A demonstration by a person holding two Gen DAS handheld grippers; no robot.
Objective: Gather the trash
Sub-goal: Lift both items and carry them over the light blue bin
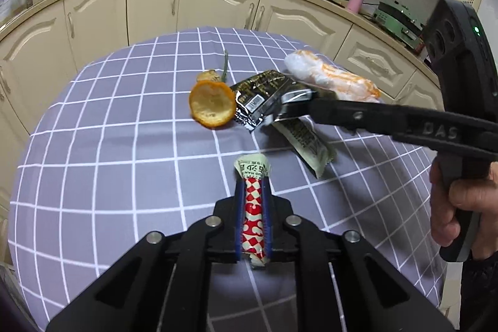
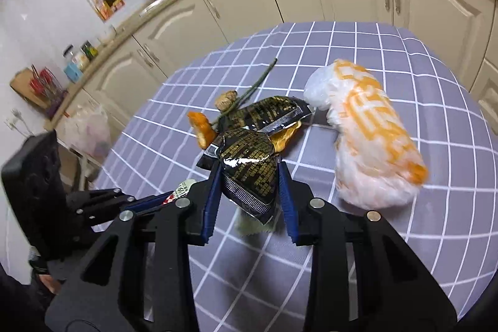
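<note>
Setting: a kitchen, cream cabinets curving behind a tabletop under a grey cloth gridded in white.
Left tool: closed on a red-and-cream wrapper, its 2 blue pads pinching the strip along both sides; the wrapper's pale printed end sticks out past the fingertips, above the cloth.
Right tool: clamped on a black foil packet with gold print (crumpled, silver edge showing), the blue pads pressing its 2 sides; in the left view the packet hangs from the tool's tips just beside the peel.
Right hand: wrapped around the tool's dark handle at the right edge of the left view.
Peel: an orange cup of citrus rind, open side up in the left view, just left of the held packet.
Stem: a thin green stalk lying on the cloth behind the peel, beside a small brown scrap.
2nd packet: black and gold, flat on the cloth behind the held one, with an orange scrap at its near edge.
Green wrapper: a pale strip with dark print, lying on the cloth below the right tool.
Bag: a white plastic roll with orange print, on the cloth to the right of the pile, slightly blurred in the right view.
</note>
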